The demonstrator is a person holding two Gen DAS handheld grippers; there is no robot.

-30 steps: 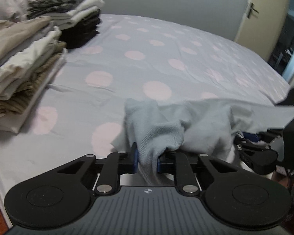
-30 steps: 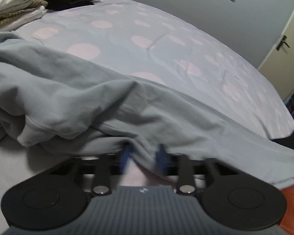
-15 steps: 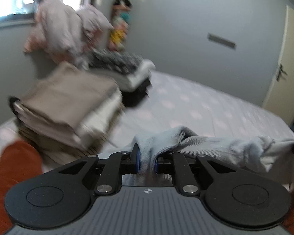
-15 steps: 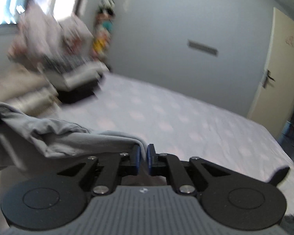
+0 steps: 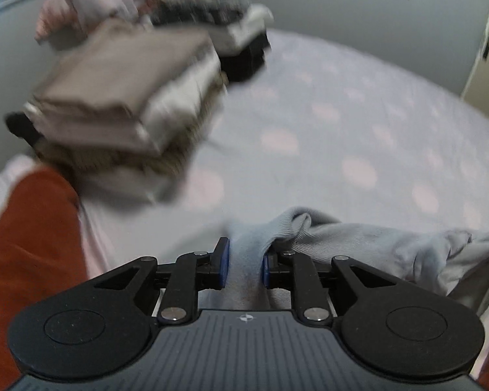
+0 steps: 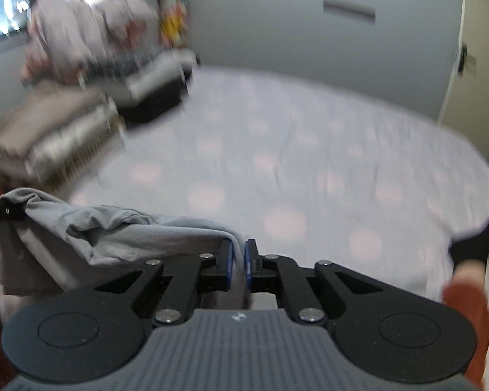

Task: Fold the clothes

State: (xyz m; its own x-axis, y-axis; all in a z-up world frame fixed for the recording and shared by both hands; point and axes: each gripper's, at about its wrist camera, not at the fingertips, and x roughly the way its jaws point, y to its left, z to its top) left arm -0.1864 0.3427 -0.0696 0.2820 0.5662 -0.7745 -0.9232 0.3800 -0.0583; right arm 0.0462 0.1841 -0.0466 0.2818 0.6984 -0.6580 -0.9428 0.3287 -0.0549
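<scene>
A light grey garment [image 5: 358,244] hangs stretched between my two grippers, lifted above the bed. My left gripper [image 5: 243,262] is shut on one bunched end of it. My right gripper [image 6: 239,260] is shut on the other end, and the garment [image 6: 114,231] runs off to the left toward the other gripper at the frame edge. The part hanging below is hidden behind the gripper bodies.
The bed [image 6: 293,169] has a lilac sheet with pink dots. Stacks of folded clothes [image 5: 127,97] stand at the bed's left, with a darker stack [image 5: 241,49] behind. A heap of unfolded laundry [image 6: 81,26] lies by the window. An orange floor [image 5: 26,254] shows left.
Both grippers have lifted the garment off the bed and pulled it taut between them. The views have tilted up and now dip slightly toward the bed.
</scene>
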